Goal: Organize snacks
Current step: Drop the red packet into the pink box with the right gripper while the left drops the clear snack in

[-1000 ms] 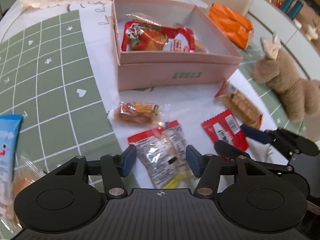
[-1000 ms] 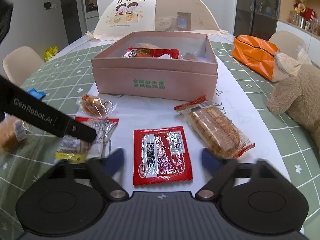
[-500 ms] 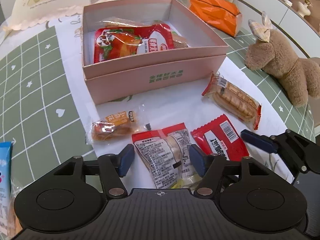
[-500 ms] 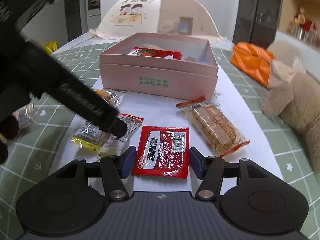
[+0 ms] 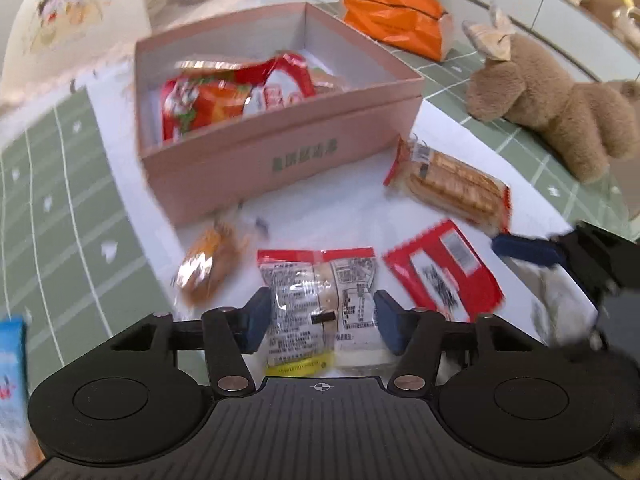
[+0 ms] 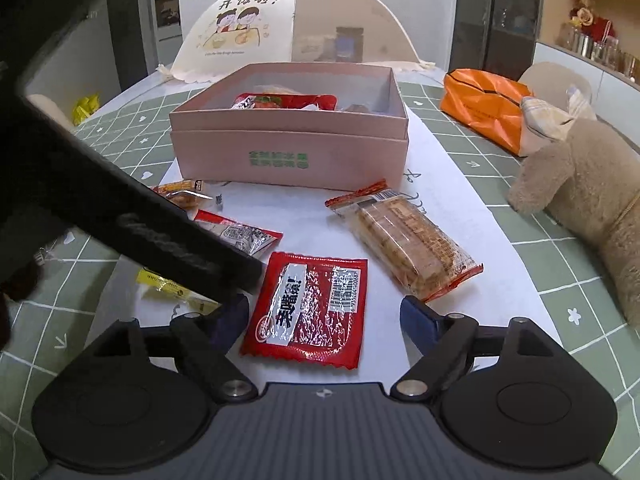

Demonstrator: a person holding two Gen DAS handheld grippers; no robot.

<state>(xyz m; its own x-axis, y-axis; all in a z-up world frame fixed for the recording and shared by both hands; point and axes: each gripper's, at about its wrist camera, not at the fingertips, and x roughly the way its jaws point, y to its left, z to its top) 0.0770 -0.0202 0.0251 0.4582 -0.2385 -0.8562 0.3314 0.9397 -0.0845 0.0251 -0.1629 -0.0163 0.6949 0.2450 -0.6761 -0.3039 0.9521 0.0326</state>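
Crinkly film on the clear pack is lying slick and soft between the closing left gripper, best pinched mid-body, while the right gripper is opening around the red sachet, box at twelve o'clock.

The left black two-finger gripper with blue pads is filling the lower part of its own view, angling steeply downward, its jaws closing. The right black two-finger gripper with blue pads is sitting at the lower centre of its view, tilting downward, its jaws opening wide.
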